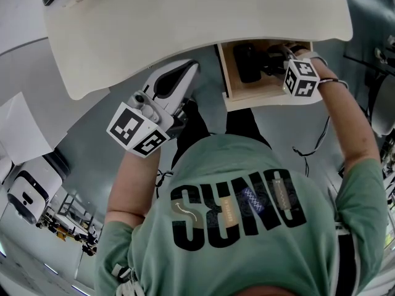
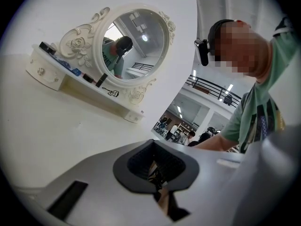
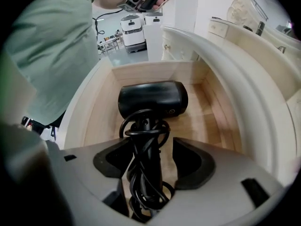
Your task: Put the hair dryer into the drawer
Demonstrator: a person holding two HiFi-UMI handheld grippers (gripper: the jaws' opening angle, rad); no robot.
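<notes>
The black hair dryer [image 3: 153, 99] lies on the wooden floor of the open drawer [image 3: 155, 72], its handle wrapped in black cord and pointing back towards me. My right gripper [image 3: 149, 157] points steeply down into the drawer with its jaws open on either side of that handle; a gap shows beside the right pad. From the head view the drawer [image 1: 265, 97] sticks out from under the white tabletop, with the hair dryer [image 1: 250, 63] inside and the right gripper [image 1: 282, 59] reaching in. My left gripper [image 1: 185, 73] hovers by the table's edge; in its own view the left gripper [image 2: 157, 171] is shut and empty.
The white dressing table top [image 1: 185, 23] overhangs the back of the drawer. On it stands an ornate oval mirror [image 2: 134, 44] with a small shelf of cosmetics. A white machine [image 1: 24, 193] sits on the floor to the left. A person's body fills the lower head view.
</notes>
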